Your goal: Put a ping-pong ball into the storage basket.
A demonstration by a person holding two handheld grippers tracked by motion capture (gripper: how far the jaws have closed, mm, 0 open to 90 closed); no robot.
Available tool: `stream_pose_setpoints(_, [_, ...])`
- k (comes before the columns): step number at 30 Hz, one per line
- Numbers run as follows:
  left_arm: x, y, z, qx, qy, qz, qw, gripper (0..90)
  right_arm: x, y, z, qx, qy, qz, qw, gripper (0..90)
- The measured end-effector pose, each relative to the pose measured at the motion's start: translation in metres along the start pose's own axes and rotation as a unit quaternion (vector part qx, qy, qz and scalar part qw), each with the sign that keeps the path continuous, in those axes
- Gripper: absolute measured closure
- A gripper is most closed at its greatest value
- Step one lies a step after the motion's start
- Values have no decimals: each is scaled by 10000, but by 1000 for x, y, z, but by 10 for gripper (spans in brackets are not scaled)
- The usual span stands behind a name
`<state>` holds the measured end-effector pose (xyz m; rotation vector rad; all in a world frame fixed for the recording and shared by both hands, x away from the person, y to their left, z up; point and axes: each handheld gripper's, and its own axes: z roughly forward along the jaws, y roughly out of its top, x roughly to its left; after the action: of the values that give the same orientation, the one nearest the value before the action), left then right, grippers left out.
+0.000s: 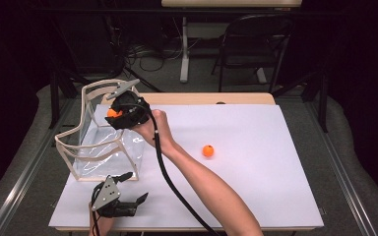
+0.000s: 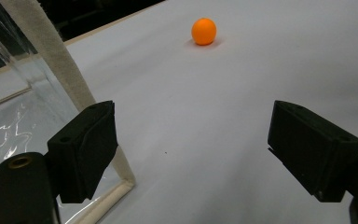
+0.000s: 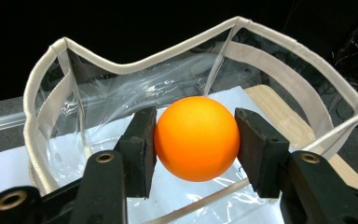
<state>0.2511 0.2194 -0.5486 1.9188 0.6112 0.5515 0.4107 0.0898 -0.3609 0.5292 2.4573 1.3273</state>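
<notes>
Pinching an orange ball (image 3: 196,138) between its jaws, my right gripper (image 3: 196,144) hangs over the clear bag's (image 3: 279,74) open top. My left gripper (image 2: 191,154) is spread wide, a second ball (image 2: 203,31) lying well ahead on the white table (image 2: 261,70).

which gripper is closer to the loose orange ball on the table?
Right gripper, though across the clear bag's rim holding another ball. Left gripper sits at the table's near edge, farther from the loose ball.

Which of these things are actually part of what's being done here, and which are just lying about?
In the job:
- right claw, clamping an orange ball over the clear bag
- second orange ball, loose on the table
- left claw, open, beside the bag

Lying about:
- black chair
- floor cables
</notes>
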Motion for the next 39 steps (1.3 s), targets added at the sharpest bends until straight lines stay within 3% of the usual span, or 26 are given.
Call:
stream_pose_setpoints(17, [0, 0, 0, 11, -9, 12, 10000, 157, 2, -2, 8, 265, 143, 23, 9995, 489])
stream_pose_setpoints(20, [0, 0, 0, 3, -1, 4, 10000, 158, 2, -2, 8, 306, 141, 58, 9994, 372])
stream_pose_setpoints(27, [0, 0, 0, 8, -9, 10, 10000, 157, -7, -5, -6, 67, 157, 235, 9996, 209])
stream_pose_setpoints(28, [0, 0, 0, 7, -11, 7, 10000, 157, -8, -6, -10, 13, 160, 250, 9996, 148])
stream_pose_setpoints(39, [0, 0, 1, 26, -13, 5, 10000, 157, -24, -27, -42, -311, 93, 272, 9991, 71])
